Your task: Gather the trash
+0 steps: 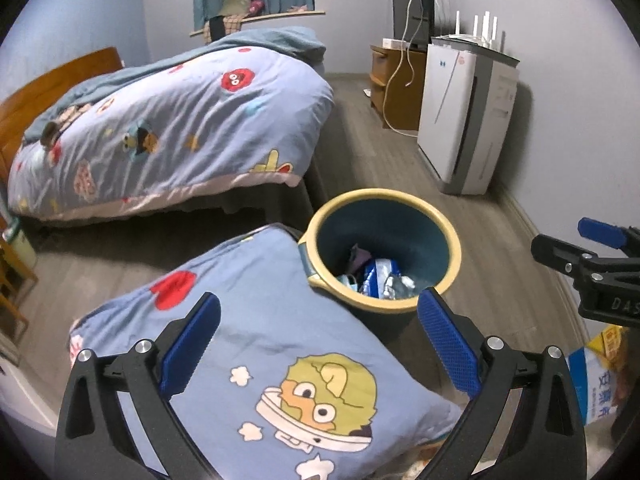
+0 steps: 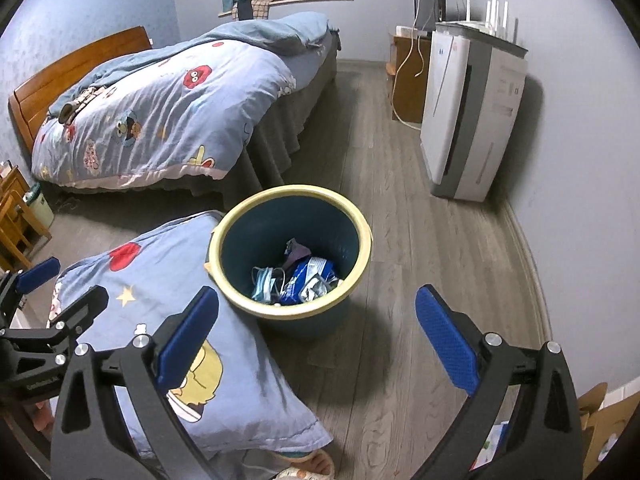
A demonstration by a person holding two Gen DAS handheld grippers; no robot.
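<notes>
Both grippers point down at the floor. The left gripper (image 1: 318, 338) is wide open and holds nothing. The right gripper (image 2: 318, 330) is wide open and empty too. The trash (image 2: 296, 280) lies inside the bin (image 2: 294, 308), beside a pillow (image 2: 160, 280).

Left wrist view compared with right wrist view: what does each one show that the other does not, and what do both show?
Only the left wrist view shows the whole cartoon face on the pillow and a printed carton at the right edge. Only the right wrist view shows the light blue face mask in the bin and the bare floor under the open right gripper. Both show the trash bin, the blue wrapper, the bed and the air purifier.
</notes>
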